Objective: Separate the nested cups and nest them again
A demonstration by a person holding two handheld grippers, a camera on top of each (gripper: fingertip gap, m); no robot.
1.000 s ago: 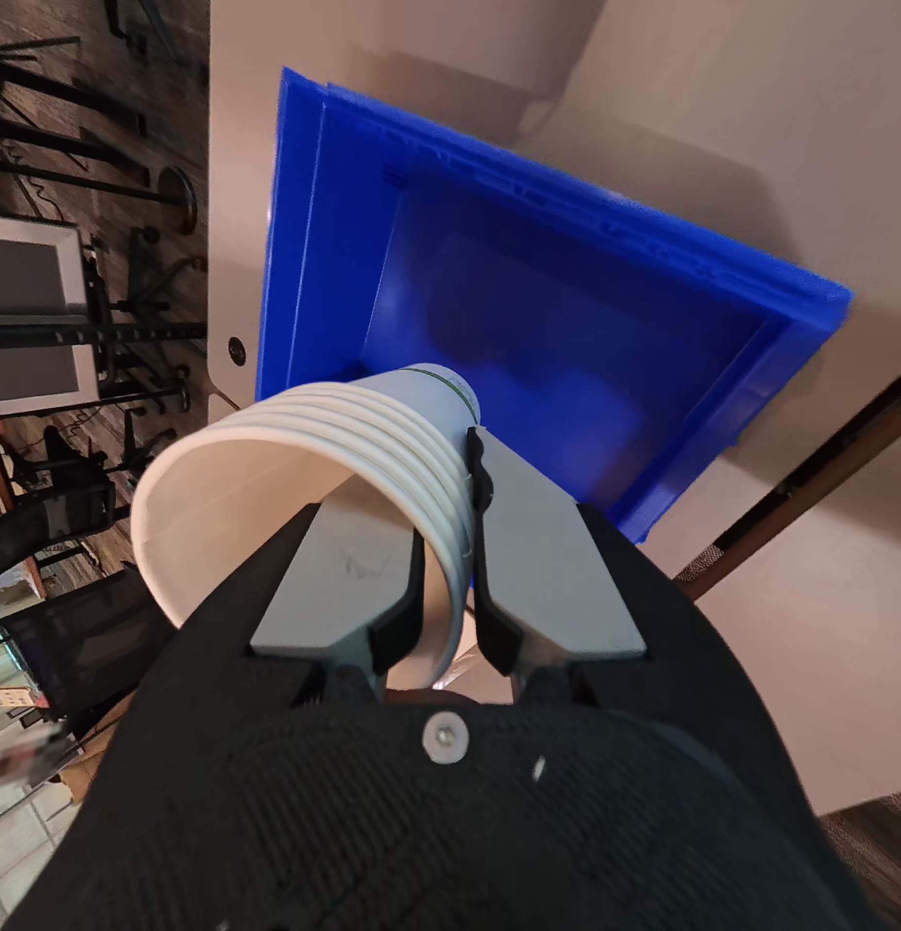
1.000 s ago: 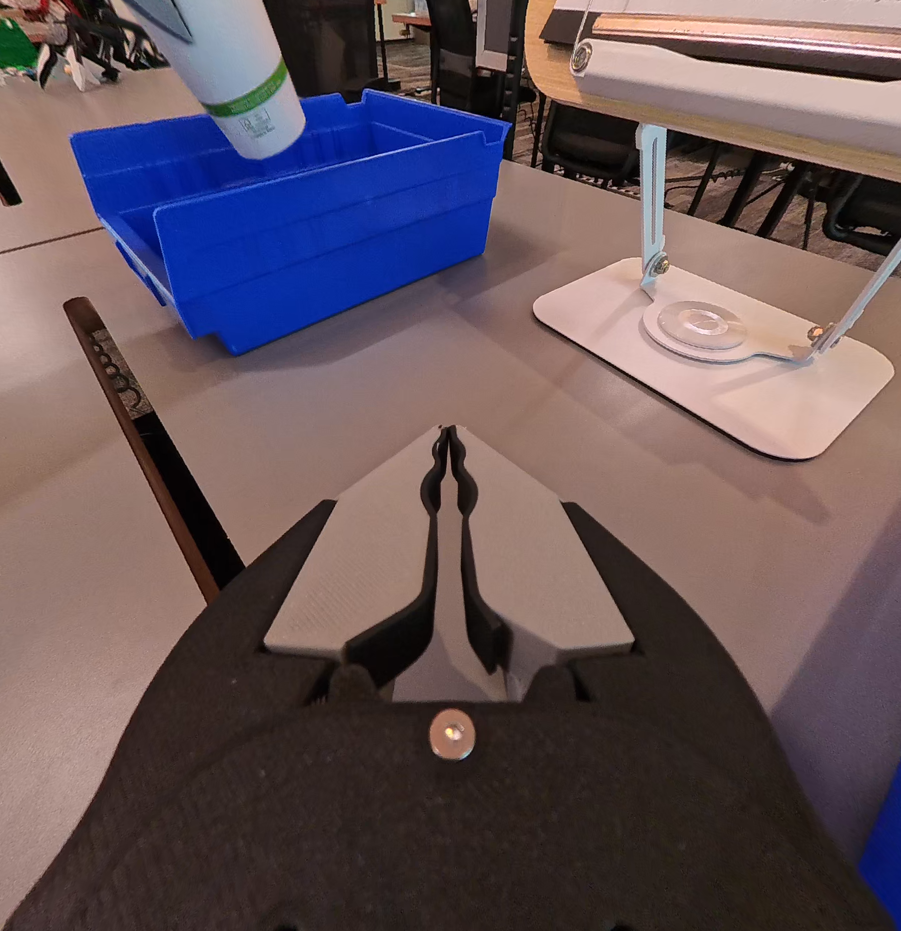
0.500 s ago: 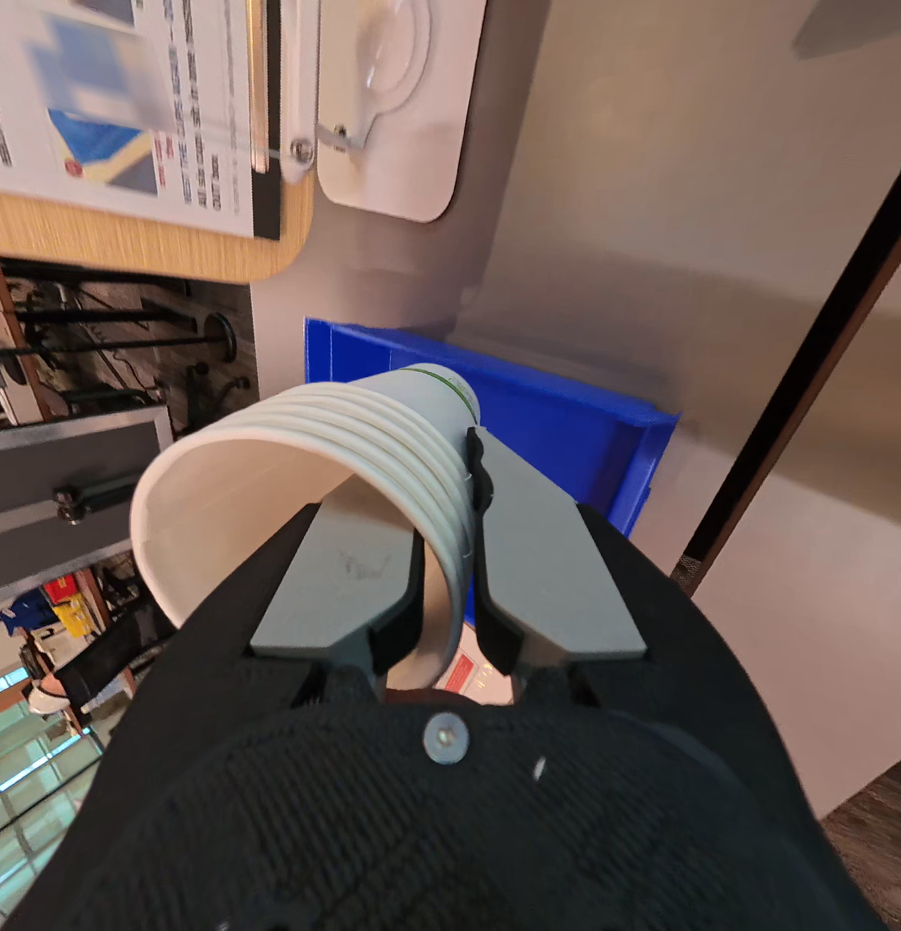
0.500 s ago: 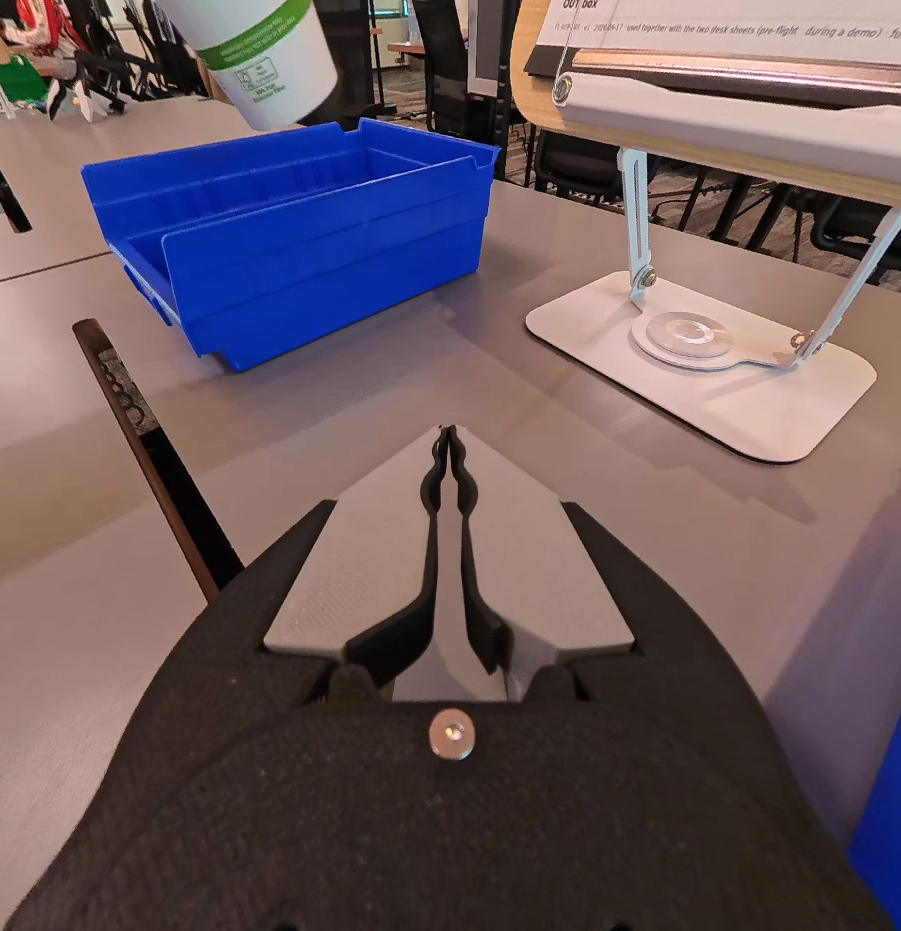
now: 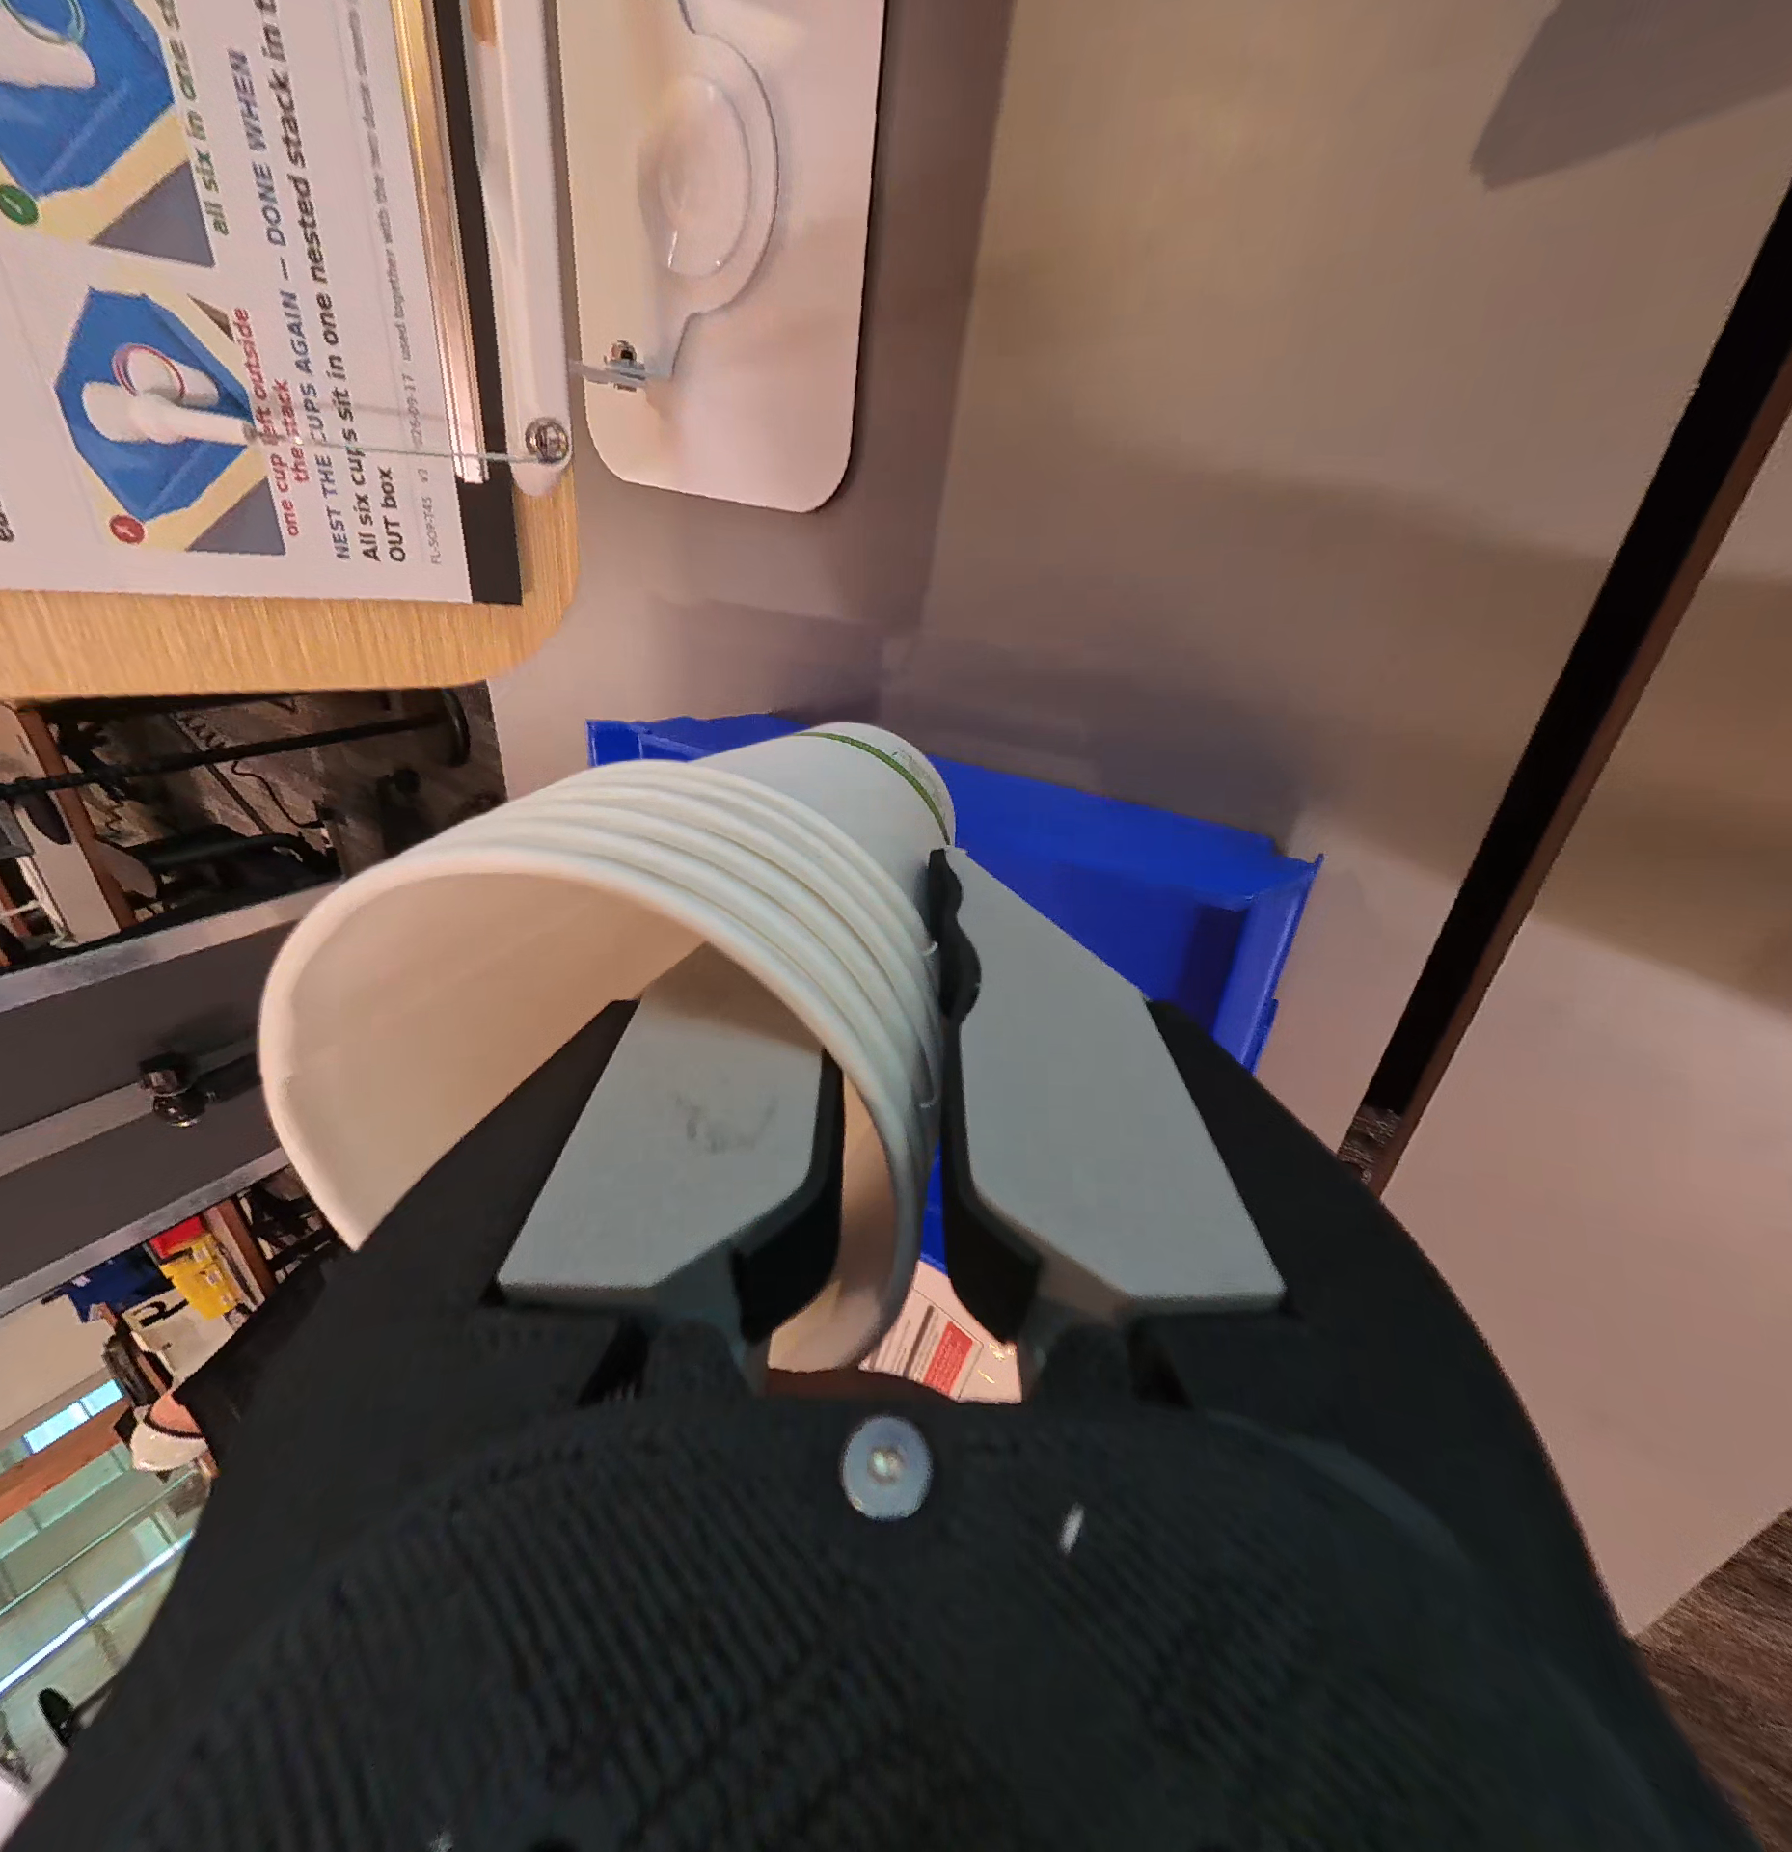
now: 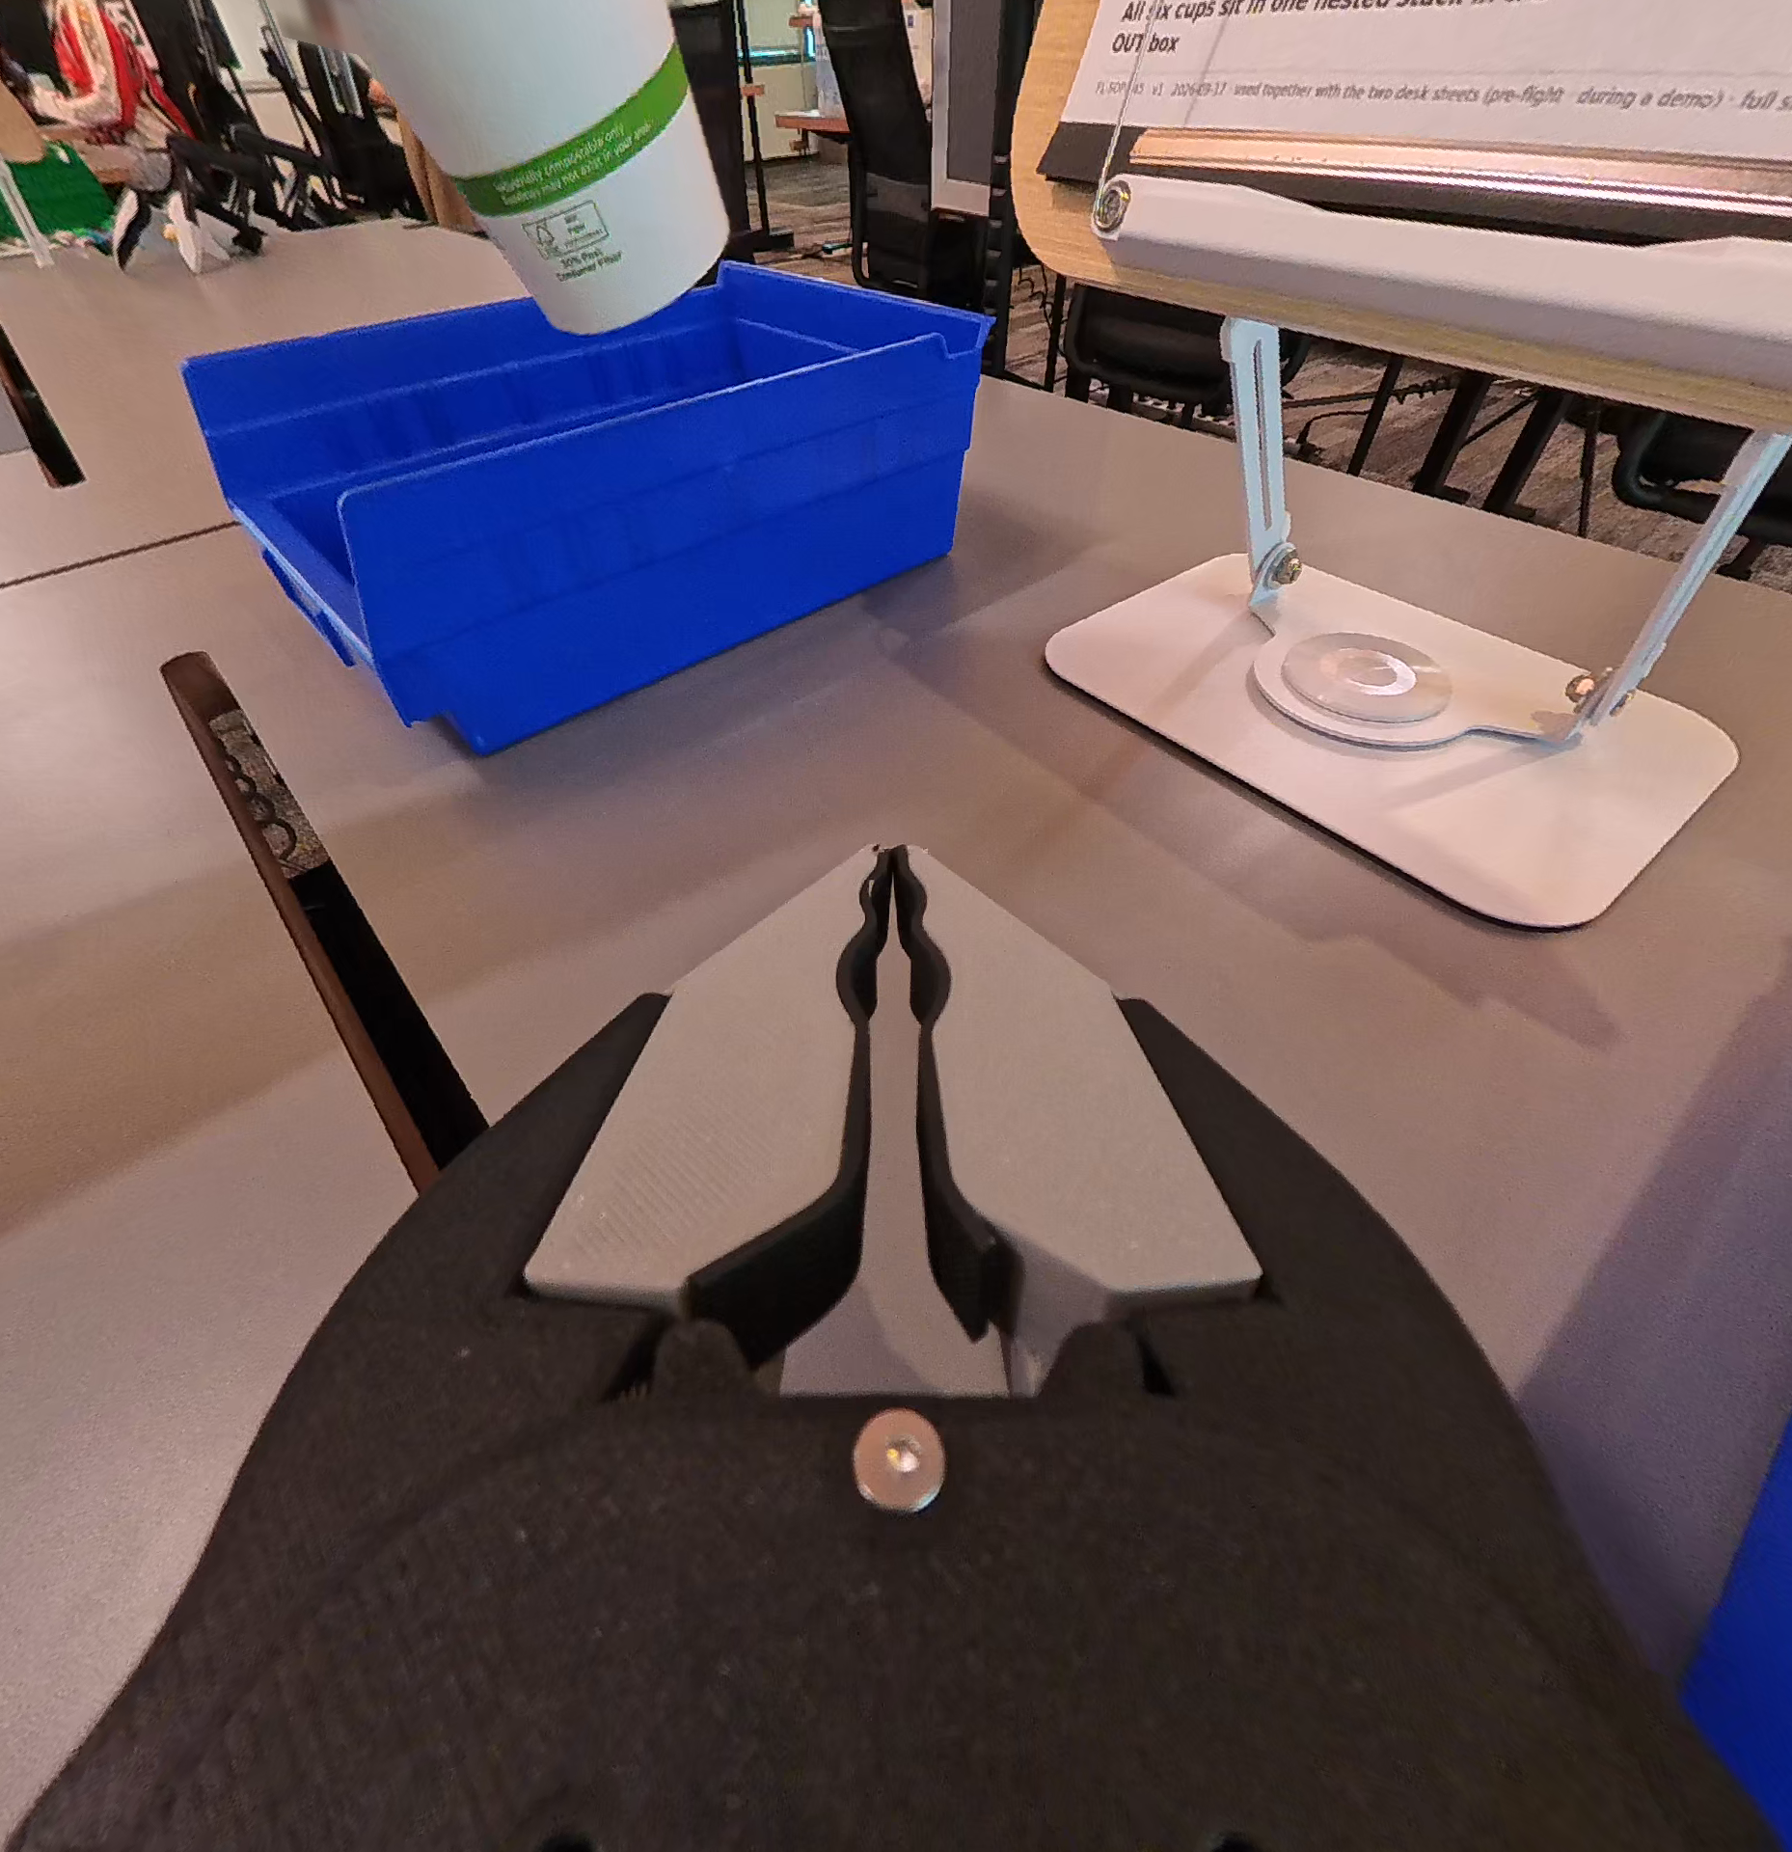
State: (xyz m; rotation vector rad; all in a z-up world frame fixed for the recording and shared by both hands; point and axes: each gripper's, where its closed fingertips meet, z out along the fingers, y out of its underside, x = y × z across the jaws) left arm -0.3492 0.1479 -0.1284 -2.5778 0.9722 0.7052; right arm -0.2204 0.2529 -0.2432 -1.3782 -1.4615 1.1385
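A: Start with the big things. What's laid out?

B: A grey table [image 6: 1122, 902], and on it a blue bin [image 6: 611, 541] with nothing visible inside. To its right is a white stand [image 6: 1403, 762] holding a tilted wooden board with a printed sheet [image 5: 221, 301]. A second blue edge shows at the far right of the right wrist view; I can't tell what it belongs to.

A: And the cups?

B: The nested cup stack [image 5: 672, 902] hangs in the air, tilted, its base over the bin's rim. It's white paper with a green band near the bottom, and several rolled rims are bunched at the mouth.

A: Who has it?

B: The left gripper [image 5: 932, 1012] is clamped on the stack's wall at the rims, one finger inside the mouth, one outside. The right gripper [image 6: 892, 872] is low over the table, fingers pressed together, holding nothing.

A: How will the stack handle?

B: Light, I'd judge, and thin-walled, so a hard squeeze on one wall could crease it. The rolled rims are the stiffest part. For pulling a cup free, I'd take the outer cup near its base or under its rim lip while the left gripper holds the rest. Paper on paper may stick, so a slight twist could help.
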